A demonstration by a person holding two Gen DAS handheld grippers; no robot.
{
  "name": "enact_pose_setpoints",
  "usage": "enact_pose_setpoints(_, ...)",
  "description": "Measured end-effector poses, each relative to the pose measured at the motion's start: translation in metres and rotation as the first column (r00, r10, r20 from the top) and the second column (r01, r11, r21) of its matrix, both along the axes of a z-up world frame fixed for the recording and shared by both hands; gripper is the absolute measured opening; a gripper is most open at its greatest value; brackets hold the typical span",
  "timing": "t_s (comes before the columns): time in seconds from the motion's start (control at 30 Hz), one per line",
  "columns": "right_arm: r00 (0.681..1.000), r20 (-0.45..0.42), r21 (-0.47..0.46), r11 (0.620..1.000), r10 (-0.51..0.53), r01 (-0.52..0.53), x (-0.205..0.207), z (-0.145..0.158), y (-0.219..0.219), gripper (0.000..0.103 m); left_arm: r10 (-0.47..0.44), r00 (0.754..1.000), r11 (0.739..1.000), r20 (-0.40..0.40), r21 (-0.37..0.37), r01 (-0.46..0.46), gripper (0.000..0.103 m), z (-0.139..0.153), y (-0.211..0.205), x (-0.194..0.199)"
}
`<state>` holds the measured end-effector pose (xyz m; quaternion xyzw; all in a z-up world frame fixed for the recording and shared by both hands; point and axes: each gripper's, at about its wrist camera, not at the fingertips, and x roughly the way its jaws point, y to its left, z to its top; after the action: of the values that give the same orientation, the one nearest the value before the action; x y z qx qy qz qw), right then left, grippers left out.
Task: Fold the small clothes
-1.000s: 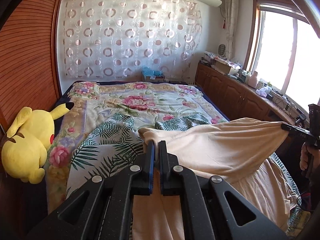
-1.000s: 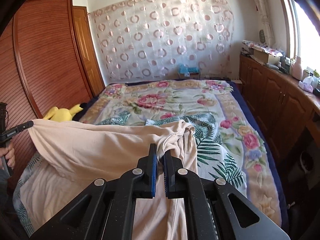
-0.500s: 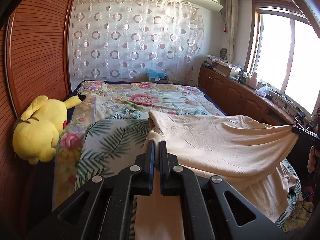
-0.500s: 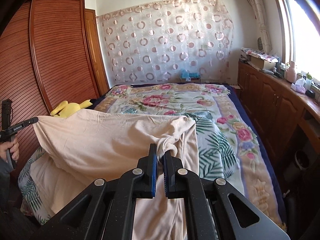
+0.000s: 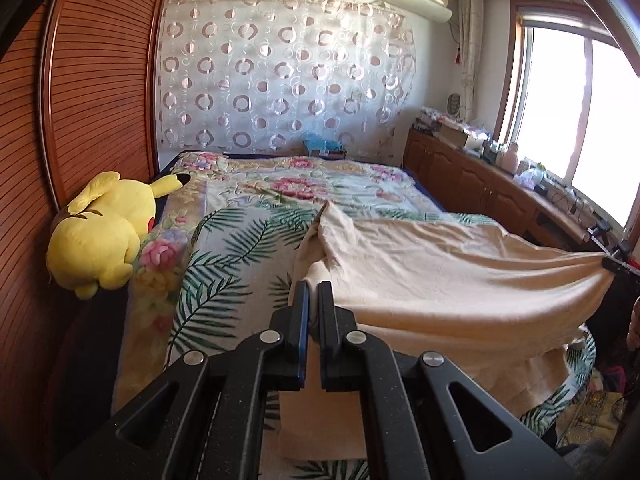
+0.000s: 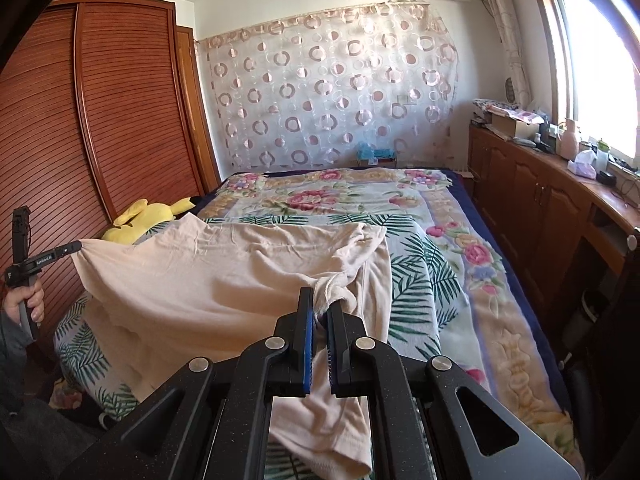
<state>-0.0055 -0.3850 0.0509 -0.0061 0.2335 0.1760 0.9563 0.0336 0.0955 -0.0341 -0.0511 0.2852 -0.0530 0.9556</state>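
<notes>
Garment [image 5: 440, 276] now lower and flatter than a second ago: far edge laid on the bed [image 5: 248, 216], near edge stretched between both tongs. Left tongs [image 5: 314, 300] closed on one corner, right tongs [image 6: 320, 308] closed on a bunched corner. Reads as laying flat before the first fold. No containers in use; boxes on the side cabinet too small to read.

Bright daylight blows out the window [image 5: 568, 116], and fisheye bending darkens both views' corners.
</notes>
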Motion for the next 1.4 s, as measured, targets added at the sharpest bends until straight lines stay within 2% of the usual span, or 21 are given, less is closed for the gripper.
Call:
enact_pose_setpoints(0.17,0.994,-0.104,-0.038,0.999,-0.034,0.030,0.007,-0.033,-0.003,0.006,-0.011,0.993,1.000,-0.114,0.018,0.014,0.005,-0.035,-0.003,0.007)
enact_pose_setpoints(0.23,0.988,-0.139,-0.077,0.996,-0.060,0.049,0.013,-0.045,-0.001,0.006,-0.008,0.991,1.000,-0.133,0.029,0.012,0.007,-0.044,-0.003,0.007)
enact_pose_setpoints(0.3,0.985,-0.154,-0.119,0.991,-0.077,0.059,0.018,-0.052,0.003,0.012,0.001,0.990,0.999,-0.142,0.043,0.006,0.009,-0.050,-0.004,0.005)
enact_pose_setpoints(0.37,0.984,-0.153,-0.150,0.986,-0.097,0.074,0.024,-0.051,0.007,0.028,0.008,0.990,0.999,-0.142,0.052,-0.001,0.023,-0.051,-0.004,0.003)
enact_pose_setpoints(0.4,0.983,-0.149,-0.155,0.985,-0.103,0.080,0.026,-0.050,0.008,0.032,0.011,0.990,0.999,-0.138,0.052,-0.004,0.027,-0.051,-0.005,0.002)
enact_pose_setpoints(0.47,0.985,-0.129,-0.155,0.984,-0.111,0.091,0.028,-0.044,0.010,0.050,0.009,0.992,0.999,-0.130,0.049,-0.003,0.040,-0.050,-0.004,-0.001)
enact_pose_setpoints(0.7,0.993,-0.074,-0.136,0.988,-0.088,0.077,0.040,-0.040,0.030,0.050,-0.010,0.988,0.998,-0.155,0.062,0.020,0.046,-0.058,-0.009,0.001)
enact_pose_setpoints(0.8,0.997,-0.059,-0.149,0.988,-0.054,0.044,0.045,-0.050,0.043,0.050,-0.011,0.986,0.998,-0.169,0.066,0.022,0.061,-0.062,-0.012,0.003)
enact_pose_setpoints(0.87,0.998,-0.059,-0.156,0.988,-0.030,0.020,0.053,-0.058,0.050,0.050,-0.017,0.984,0.998,-0.176,0.059,0.028,0.075,-0.064,-0.013,0.004)
enact_pose_setpoints(0.9,0.998,-0.061,-0.159,0.987,-0.019,0.009,0.059,-0.062,0.052,0.050,-0.017,0.984,0.998,-0.179,0.059,0.028,0.077,-0.065,-0.013,0.004)
enact_pose_setpoints(1.03,0.996,-0.087,-0.165,0.986,0.014,-0.029,0.082,-0.081,0.058,0.050,0.002,0.981,0.998,-0.192,0.069,0.012,0.078,-0.070,-0.012,0.004)
enact_pose_setpoints(1.2,0.988,-0.143,-0.163,0.984,0.053,-0.076,0.092,-0.095,0.061,0.050,0.023,0.977,0.997,-0.214,0.080,-0.006,0.078,-0.077,-0.010,0.005)
enact_pose_setpoints(1.4,0.984,-0.172,-0.169,0.982,0.052,-0.081,0.097,-0.103,0.062,0.050,0.037,0.972,0.997,-0.233,0.072,-0.020,0.078,-0.084,-0.007,0.006)
